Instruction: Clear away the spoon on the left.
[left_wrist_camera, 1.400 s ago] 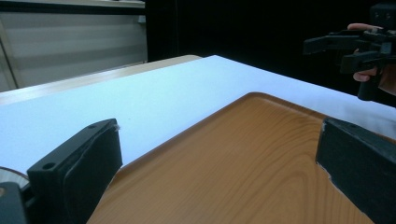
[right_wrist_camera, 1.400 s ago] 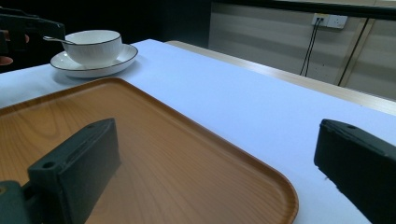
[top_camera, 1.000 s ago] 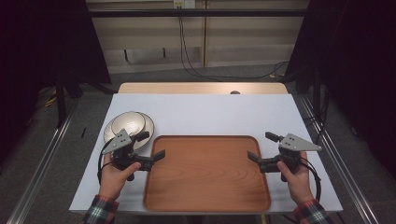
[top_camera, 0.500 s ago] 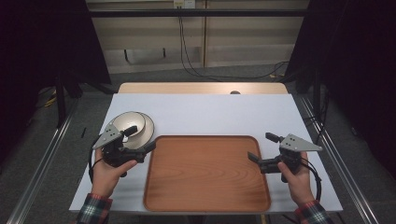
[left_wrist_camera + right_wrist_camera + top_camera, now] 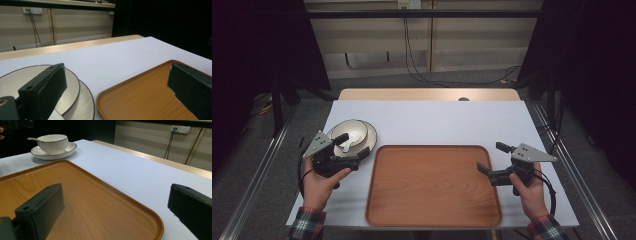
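A white bowl (image 5: 354, 131) with a dark rim sits on a matching saucer (image 5: 371, 136) at the table's left. A spoon (image 5: 32, 139) rests in the bowl (image 5: 53, 143), its handle sticking out. My left gripper (image 5: 353, 146) is open: one jaw hangs over the bowl's near edge, the other by the far left corner of the wooden tray (image 5: 434, 185). In the left gripper view the bowl (image 5: 30, 75) lies behind the left jaw. My right gripper (image 5: 493, 158) stands open at the tray's right edge, with nothing between its jaws.
The tray (image 5: 87, 195) is bare and takes up the near middle of the white tabletop (image 5: 437, 122). A wooden strip (image 5: 427, 94) runs along the far edge. Cables hang down the wall behind.
My left gripper has moved left and away from the tray's left edge, up to the bowl. The right gripper has stayed where it was.
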`<state>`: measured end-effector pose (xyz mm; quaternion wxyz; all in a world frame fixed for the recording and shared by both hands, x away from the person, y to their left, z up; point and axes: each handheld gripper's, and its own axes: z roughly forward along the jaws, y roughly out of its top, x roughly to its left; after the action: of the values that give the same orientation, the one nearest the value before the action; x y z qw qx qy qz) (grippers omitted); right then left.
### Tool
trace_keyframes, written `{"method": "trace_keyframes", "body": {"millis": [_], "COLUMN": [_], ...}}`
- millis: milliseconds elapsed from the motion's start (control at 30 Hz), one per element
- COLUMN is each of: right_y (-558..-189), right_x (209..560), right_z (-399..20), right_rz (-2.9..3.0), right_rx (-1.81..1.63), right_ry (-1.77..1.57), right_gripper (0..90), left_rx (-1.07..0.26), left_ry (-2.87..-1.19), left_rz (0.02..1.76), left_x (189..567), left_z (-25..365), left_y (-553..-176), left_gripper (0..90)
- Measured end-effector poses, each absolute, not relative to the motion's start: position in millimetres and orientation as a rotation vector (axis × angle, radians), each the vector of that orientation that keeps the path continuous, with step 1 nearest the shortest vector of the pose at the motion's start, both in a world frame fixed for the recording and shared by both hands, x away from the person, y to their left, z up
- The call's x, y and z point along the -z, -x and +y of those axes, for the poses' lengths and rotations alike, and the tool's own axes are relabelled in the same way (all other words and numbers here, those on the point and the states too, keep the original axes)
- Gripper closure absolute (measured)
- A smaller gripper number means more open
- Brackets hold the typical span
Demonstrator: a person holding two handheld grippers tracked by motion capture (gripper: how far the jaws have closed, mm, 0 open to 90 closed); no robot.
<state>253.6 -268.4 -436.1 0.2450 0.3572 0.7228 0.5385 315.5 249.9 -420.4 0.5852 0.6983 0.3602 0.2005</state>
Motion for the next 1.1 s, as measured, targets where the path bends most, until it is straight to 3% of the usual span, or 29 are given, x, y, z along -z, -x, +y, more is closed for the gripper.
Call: {"method": "trace_keyframes", "body": {"millis": [733,1100], "right_y": [-254.4,-256.0], "right_x": [436.1,436.3], "right_z": [-267.7,-266.7], "right_rz": [1.97,1.973], "right_rx": [-1.483,-1.497], "right_ry": [-0.965,-0.968], "right_gripper": [0.0,0.0], "left_rx": [-0.557,-0.585], "left_ry": [-1.651,-1.657], "left_rz": [0.946,0.985], "left_x": [441.7,449.1], "left_z": [273.5,280.7], "left_y": [-317.9,-316.1], "left_gripper": [12.4,28.3]}}
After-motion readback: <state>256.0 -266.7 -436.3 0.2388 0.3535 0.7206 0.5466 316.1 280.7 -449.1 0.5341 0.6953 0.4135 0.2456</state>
